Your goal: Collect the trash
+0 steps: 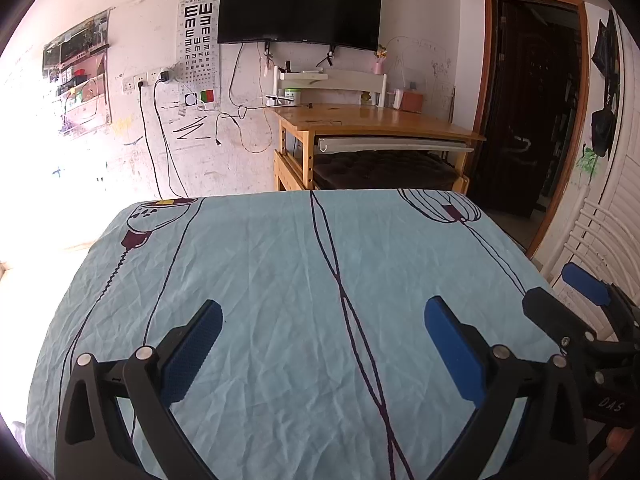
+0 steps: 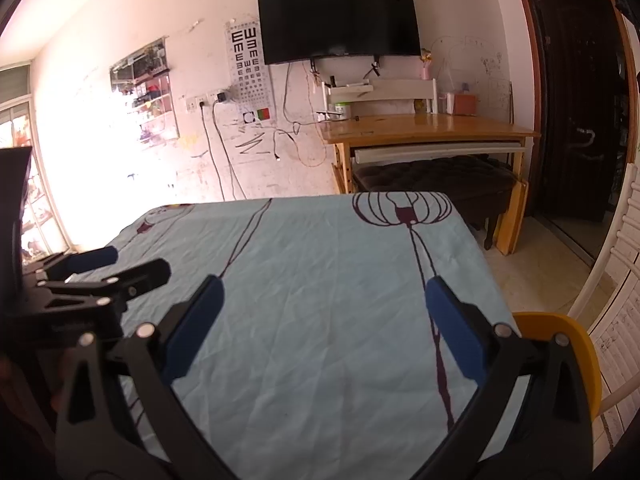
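Observation:
My left gripper [image 1: 322, 316] is open and empty above a table covered with a light blue cloth [image 1: 280, 280] with dark line drawings. My right gripper [image 2: 322, 300] is open and empty above the same cloth [image 2: 320, 280]. No trash shows on the cloth in either view. The right gripper also shows at the right edge of the left wrist view [image 1: 568, 292], and the left gripper shows at the left edge of the right wrist view [image 2: 120, 266].
A wooden desk [image 1: 380, 120] with a dark padded bench under it stands against the far wall below a wall-mounted TV [image 1: 300, 8]. A dark doorway [image 1: 532, 100] is at the right. A yellow chair [image 2: 560, 344] stands by the table's right edge.

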The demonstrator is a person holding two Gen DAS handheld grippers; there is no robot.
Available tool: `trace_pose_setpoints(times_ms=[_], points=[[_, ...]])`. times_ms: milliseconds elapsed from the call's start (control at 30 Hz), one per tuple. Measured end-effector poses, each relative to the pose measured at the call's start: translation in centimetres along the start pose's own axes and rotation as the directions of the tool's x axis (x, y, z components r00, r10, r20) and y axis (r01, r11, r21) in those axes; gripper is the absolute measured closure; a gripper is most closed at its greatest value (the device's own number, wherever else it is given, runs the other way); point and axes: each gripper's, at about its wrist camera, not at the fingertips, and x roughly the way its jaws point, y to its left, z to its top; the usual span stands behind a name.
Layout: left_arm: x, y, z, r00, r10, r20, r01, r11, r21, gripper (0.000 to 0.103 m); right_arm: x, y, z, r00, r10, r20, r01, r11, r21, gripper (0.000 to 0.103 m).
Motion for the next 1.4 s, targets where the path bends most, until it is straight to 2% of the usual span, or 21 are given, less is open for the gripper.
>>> trace_pose_setpoints(times_ms=[900, 1033, 1133, 1400], points=[[0.2, 0.04, -0.22, 1.0, 0.011, -0.008, -0.01, 1.0, 0.01, 0.007, 0.06, -0.09, -0.15, 1.0, 0.0, 0.0, 0.0, 1.0, -0.001, 0.006], [-0.07, -0.32, -0.49, 0.999, 0.039, 0.024, -0.04, 0.999, 0.034, 0.007, 0.08, -0.08, -0.2, 1.0, 0.0, 0.001, 0.0, 1.0, 0.001, 0.006], [-0.44, -0.54, -0.5, 0.999, 0.024, 0.047, -0.026, 0.999, 0.041, 0.007, 0.07, -0.08, -0.22, 1.0, -0.001, 0.0, 0.001, 1.0, 0.001, 0.006], [-0.6, -0.74, -0.51, 0.998, 0.031, 0.053, -0.033, 0.998, 0.054, 0.007, 0.06, -0.07, -0.25, 1.0, -0.001, 0.001, 0.001, 1.0, 0.001, 0.006]])
